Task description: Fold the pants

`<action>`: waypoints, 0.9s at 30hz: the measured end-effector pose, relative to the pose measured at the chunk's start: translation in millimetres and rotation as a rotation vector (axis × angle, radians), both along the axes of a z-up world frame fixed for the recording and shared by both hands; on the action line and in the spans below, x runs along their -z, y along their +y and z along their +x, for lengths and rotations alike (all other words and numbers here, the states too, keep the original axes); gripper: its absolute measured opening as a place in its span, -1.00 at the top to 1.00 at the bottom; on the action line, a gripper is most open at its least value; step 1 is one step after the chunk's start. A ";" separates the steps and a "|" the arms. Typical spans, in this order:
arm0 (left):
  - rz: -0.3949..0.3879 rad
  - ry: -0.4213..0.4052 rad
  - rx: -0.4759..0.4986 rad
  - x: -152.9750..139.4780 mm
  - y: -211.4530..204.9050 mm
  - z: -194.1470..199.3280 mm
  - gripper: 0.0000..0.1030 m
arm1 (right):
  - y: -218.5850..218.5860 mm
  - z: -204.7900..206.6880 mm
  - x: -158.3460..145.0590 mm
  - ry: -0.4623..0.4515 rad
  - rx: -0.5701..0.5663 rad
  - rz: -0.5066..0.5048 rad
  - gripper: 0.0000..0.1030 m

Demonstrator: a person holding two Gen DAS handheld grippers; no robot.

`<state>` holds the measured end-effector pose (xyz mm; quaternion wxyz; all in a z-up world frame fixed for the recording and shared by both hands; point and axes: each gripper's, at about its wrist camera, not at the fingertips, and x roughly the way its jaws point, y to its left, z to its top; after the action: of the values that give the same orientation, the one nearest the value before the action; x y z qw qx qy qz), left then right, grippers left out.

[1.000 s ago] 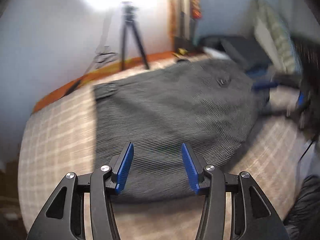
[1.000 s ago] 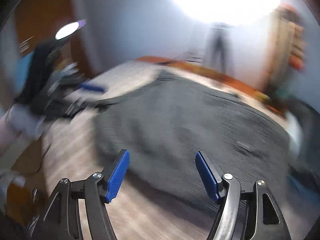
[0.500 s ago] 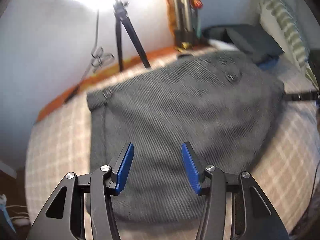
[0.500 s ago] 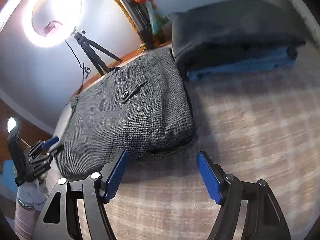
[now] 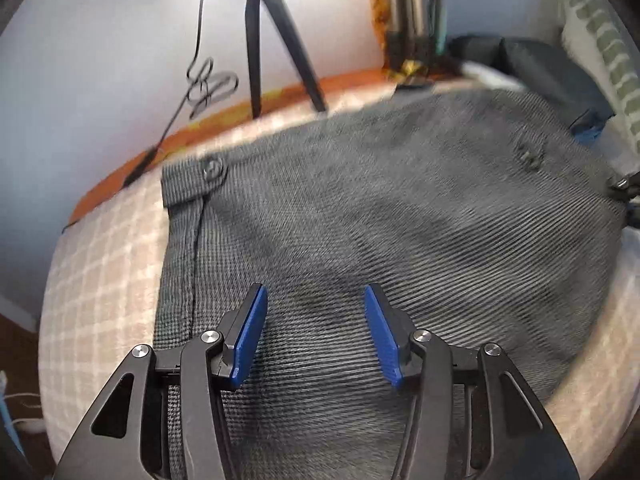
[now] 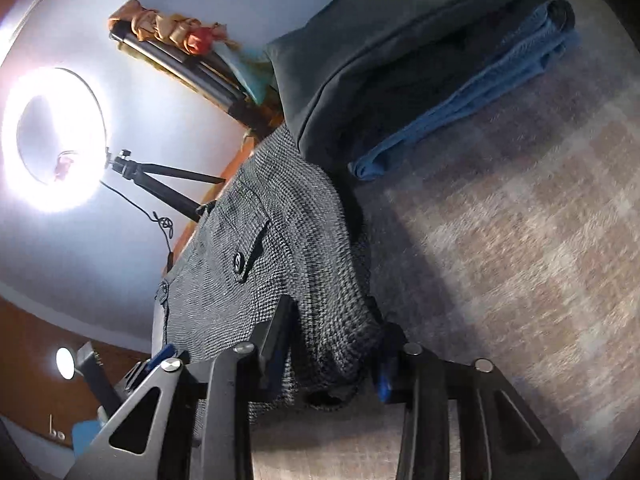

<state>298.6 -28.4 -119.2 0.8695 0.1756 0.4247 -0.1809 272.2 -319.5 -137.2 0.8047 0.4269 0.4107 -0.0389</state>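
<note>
Checked bedspread (image 6: 520, 240) under seemingly folded pants (image 5: 380, 240)

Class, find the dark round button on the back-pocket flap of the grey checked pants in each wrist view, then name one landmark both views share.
Left wrist: back-pocket button, upper right, blurred.
Right wrist: same button, left of centre, sharp.
Shared landmark: black tripod against the wall behind the bed.
</note>
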 end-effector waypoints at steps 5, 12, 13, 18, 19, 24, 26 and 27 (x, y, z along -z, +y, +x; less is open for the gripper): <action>-0.013 -0.064 0.064 -23.6 -30.8 -11.2 0.04 | 15.3 2.0 -23.4 -0.028 -0.034 -0.128 0.67; 0.078 -0.030 0.051 17.3 -60.3 12.4 0.02 | 25.0 1.3 -51.2 -0.058 -0.065 -0.213 0.74; 0.059 -0.054 0.053 16.7 -58.6 11.6 0.02 | 29.0 3.4 -54.3 -0.062 -0.077 -0.235 0.75; -0.014 -0.021 0.026 -0.3 -37.3 7.2 0.03 | 47.6 8.1 -76.4 -0.097 -0.128 -0.324 0.76; -0.029 -0.031 0.028 -7.3 -29.4 0.1 0.03 | 51.5 9.4 -80.6 -0.104 -0.137 -0.335 0.76; -0.022 -0.069 0.001 -18.5 10.4 -36.3 0.03 | 71.0 17.5 -101.4 -0.132 -0.180 -0.406 0.76; 0.016 -0.035 -0.006 -1.2 17.8 -36.5 0.03 | 81.1 21.3 -110.4 -0.147 -0.197 -0.437 0.76; 0.033 -0.009 -0.013 8.6 20.8 -35.6 0.02 | 88.1 24.0 -115.5 -0.156 -0.209 -0.455 0.76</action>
<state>263.0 -7.6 -127.9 0.8696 0.1880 0.4246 -0.1676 296.2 -231.4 -21.7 0.9088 0.1921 0.3700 -0.0139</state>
